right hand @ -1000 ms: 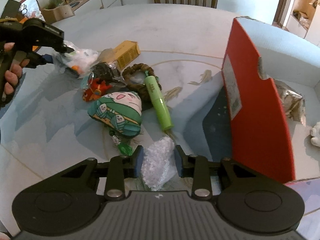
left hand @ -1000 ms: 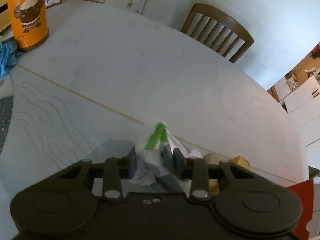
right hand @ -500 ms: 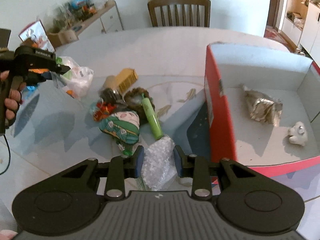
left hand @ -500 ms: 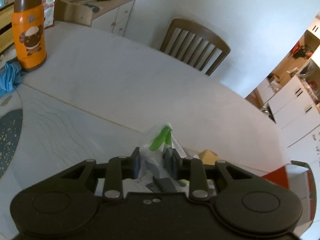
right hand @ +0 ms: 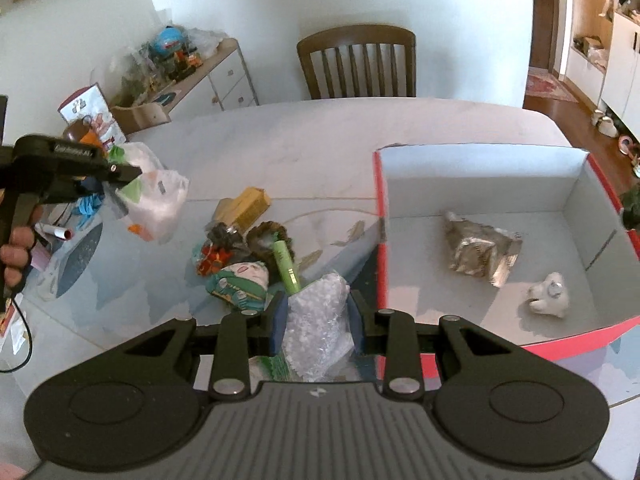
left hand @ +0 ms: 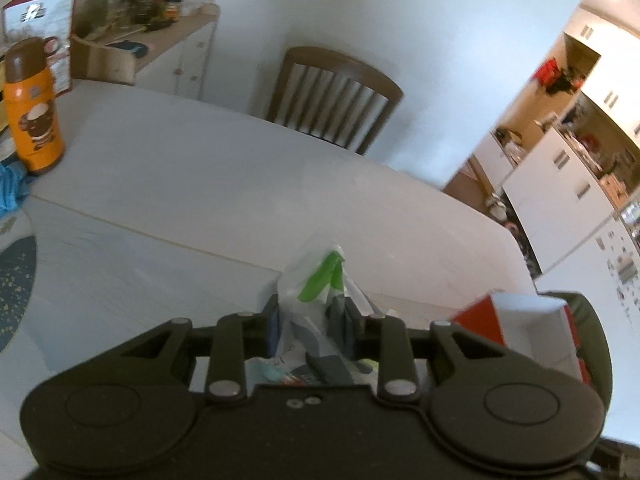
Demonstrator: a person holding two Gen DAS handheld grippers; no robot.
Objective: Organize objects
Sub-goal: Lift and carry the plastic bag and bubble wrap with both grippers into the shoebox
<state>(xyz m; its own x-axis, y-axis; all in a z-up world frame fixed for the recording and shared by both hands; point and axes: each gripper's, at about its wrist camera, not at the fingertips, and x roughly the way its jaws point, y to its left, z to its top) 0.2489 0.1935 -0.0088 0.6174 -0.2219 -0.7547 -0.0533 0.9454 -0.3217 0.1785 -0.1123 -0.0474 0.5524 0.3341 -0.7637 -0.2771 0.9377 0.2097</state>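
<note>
My left gripper [left hand: 309,316] is shut on a white plastic bag [left hand: 316,280] with green print, held up above the table; from the right wrist view the same bag [right hand: 154,196] hangs from that gripper [right hand: 120,176] at the left. My right gripper [right hand: 318,320] is shut on a clear bubble-wrap bag [right hand: 318,328], lifted above the table. A red box [right hand: 480,168] with a white inside stands at the right, holding a foil packet [right hand: 478,248] and a small white toy [right hand: 548,296]. A pile lies on the table: a green tube [right hand: 285,260], a patterned pouch [right hand: 240,284] and a yellow box [right hand: 248,204].
An orange bottle [left hand: 34,108] and a blue cloth [left hand: 10,184] sit at the table's far left. A wooden chair [right hand: 356,64] stands behind the table, a cluttered cabinet [right hand: 200,76] by the wall. A person's hand [right hand: 16,248] grips the left tool's handle.
Both grippers have risen with their bags: the white bag now hangs clear of the table, and the bubble-wrap bag came up, bringing the open top of the red box into view.
</note>
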